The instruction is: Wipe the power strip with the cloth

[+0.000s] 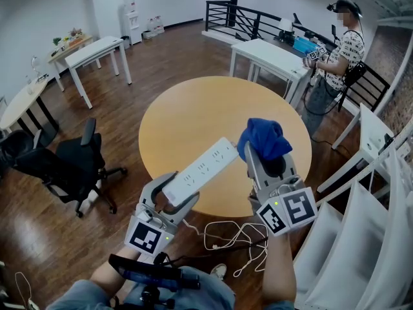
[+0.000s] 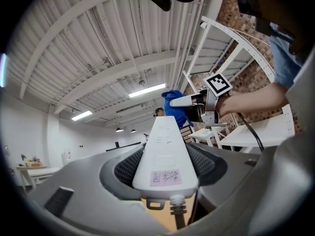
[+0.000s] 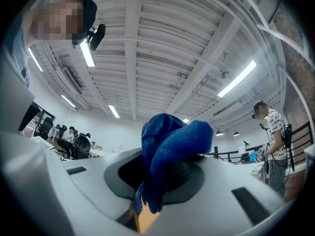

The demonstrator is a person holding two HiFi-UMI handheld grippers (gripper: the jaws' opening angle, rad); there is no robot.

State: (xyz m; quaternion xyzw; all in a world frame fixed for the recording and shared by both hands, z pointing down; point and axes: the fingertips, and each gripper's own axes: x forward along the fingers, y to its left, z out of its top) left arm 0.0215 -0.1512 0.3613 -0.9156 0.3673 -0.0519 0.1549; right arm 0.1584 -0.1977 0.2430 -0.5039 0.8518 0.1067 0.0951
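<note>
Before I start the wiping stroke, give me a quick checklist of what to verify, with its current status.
1. Left gripper shut on the power strip, at its cord end: ok.
2. Right gripper shut on the cloth: ok.
3. Cloth bunched out past the gripper, enough to wipe with: ok.
4. Strip's socket face turned up: ok.
5. Cloth touching the strip: cannot tell; it sits right by the strip's far end.
6. Cord unplugged: cannot tell; it lies looped on the floor, plug not seen.
</note>
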